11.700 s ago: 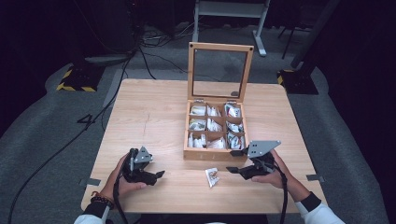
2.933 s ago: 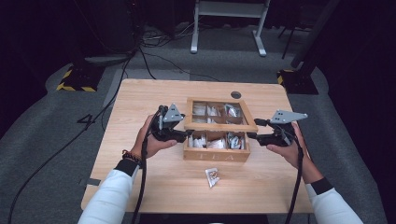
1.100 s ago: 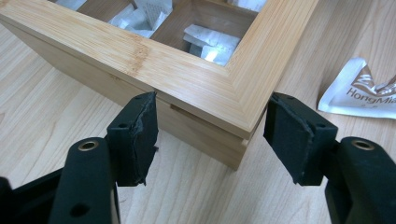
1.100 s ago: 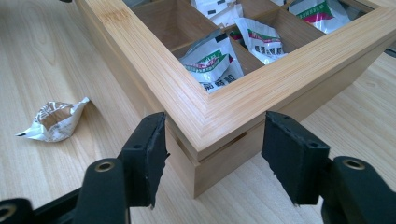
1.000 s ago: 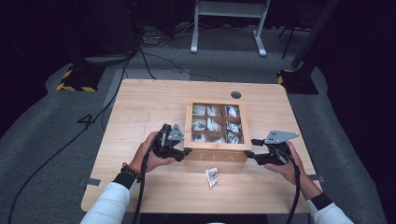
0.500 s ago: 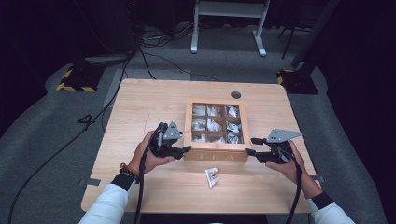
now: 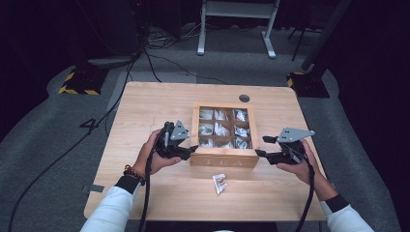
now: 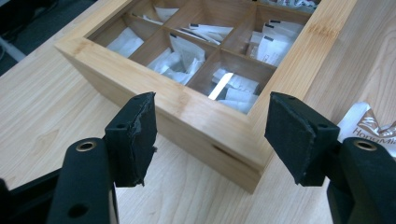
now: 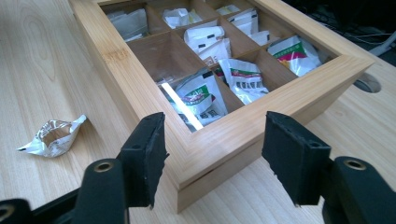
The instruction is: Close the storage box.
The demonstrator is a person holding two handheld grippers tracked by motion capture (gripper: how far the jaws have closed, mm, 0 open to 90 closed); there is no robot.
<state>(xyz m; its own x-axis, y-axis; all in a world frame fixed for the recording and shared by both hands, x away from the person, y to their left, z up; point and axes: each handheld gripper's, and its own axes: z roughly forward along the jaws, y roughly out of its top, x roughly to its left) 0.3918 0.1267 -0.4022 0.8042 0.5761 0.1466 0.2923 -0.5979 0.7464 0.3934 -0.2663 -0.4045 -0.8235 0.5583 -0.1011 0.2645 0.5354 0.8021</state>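
Wooden tea box is sitting lid-down-closed near the middle of the table, glass pane showing nine compartments of sachets. Left gripper is hovering at the box's near-left corner; its jaws have just been opening and are standing spread, the corner lying ahead between them, pads not pressing. Right gripper is waiting at the near-right corner; jaws likewise just opening, spread wide, pads clear of the wood.

Edges: box's front wall is running parallel to the table's near edge, with open tabletop to left, right and behind. A round grommet hole is lying just behind the box. A torn wrapper is lying in front, apart from the box.

Writing: "TEA" is showing on the front wall in the high view. Wrapper print is reading "Hon…" in the left gripper view; the rest is cut off.
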